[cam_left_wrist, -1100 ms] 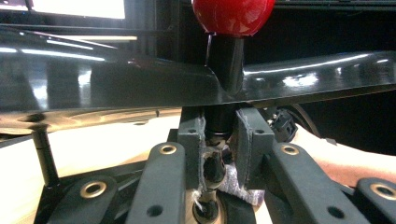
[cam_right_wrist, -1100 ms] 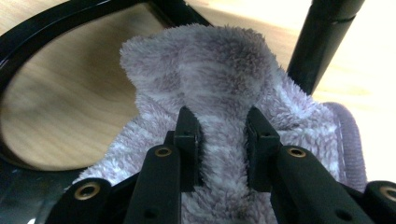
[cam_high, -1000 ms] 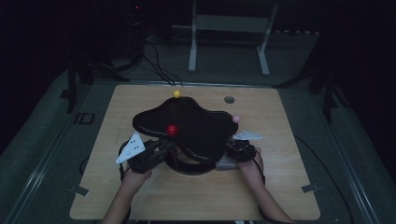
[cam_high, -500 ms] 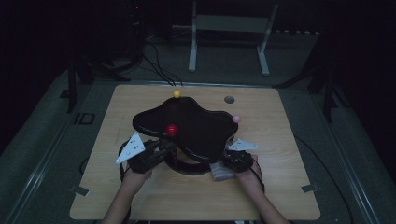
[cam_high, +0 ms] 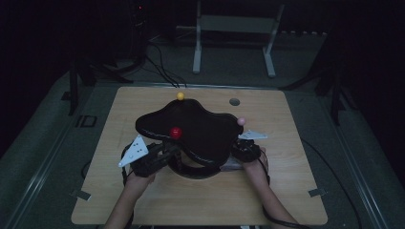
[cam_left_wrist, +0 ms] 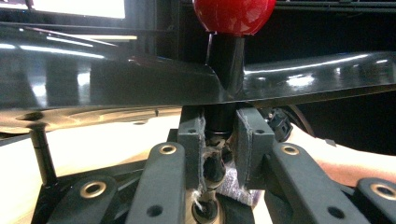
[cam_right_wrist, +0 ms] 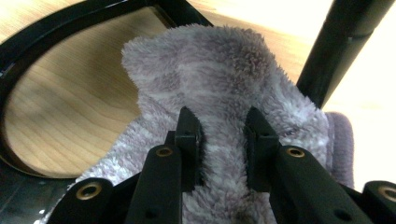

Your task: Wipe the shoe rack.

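A glossy black stand (cam_high: pixel 196 126) with a wavy top sits mid-table on a black ring base (cam_high: pixel 193 172). A red ball (cam_high: pixel 175 132) tops one of its posts, a yellow ball (cam_high: pixel 180 96) sits at the back and a pink ball (cam_high: pixel 241 121) at the right. My left gripper (cam_high: pixel 168 153) (cam_left_wrist: pixel 219 135) is shut on the black post (cam_left_wrist: pixel 225 56) just below the top, under the red ball (cam_left_wrist: pixel 233 14). My right gripper (cam_high: pixel 237 159) (cam_right_wrist: pixel 223 135) is shut on a fluffy grey cloth (cam_right_wrist: pixel 224 70) (cam_high: pixel 231 165) at the stand's right front, beside the ring base (cam_right_wrist: pixel 46 28) and a black leg (cam_right_wrist: pixel 345 42).
The wooden table (cam_high: pixel 286 191) carries a small grey disc (cam_high: pixel 234 101) at the back. Cables trail off its far left corner, and a white frame (cam_high: pixel 234 28) stands on the floor behind. Bare wood lies in front of the stand.
My right gripper with the cloth dipped toward the stand's front, then came back a little to the right. The left gripper and the stand have stayed put.
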Tool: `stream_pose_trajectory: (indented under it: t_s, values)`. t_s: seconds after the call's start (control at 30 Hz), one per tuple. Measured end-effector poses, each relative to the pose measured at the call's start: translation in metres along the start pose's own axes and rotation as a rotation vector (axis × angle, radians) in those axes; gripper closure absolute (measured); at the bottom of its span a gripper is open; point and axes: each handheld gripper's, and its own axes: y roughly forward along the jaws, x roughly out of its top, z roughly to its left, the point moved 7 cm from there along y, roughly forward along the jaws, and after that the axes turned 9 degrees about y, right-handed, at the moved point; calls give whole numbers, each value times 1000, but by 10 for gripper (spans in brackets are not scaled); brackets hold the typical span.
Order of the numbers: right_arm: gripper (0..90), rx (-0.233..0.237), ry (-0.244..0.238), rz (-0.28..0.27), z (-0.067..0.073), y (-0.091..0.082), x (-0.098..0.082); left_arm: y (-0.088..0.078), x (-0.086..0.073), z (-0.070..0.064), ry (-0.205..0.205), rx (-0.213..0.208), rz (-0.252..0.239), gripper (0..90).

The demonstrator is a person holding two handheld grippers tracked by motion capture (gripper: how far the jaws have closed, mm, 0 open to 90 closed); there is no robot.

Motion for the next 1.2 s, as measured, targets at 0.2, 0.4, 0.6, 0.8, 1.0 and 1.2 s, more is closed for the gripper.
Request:
stream_pose_trajectory:
  t_s: [0.2,0.4,0.6,0.8,1.0,1.2]
  values:
    - [718,12,-23,-3,8,-8,-12,0,0,0,-4,0,-1,750]
    - [719,28,-72,-6,23,-19,-27,0,0,0,-9,-3,-6,749]
    - [720,51,-101,2,48,-24,-38,0,0,-1,-7,-1,-3,750]
    - [720,92,-152,8,78,-22,-46,0,0,-1,-1,-1,0,750]
    - [720,140,-201,10,108,-19,-52,0,0,-1,-1,2,3,750]
    - [717,151,-145,36,120,-16,-51,0,0,0,-4,0,0,750]
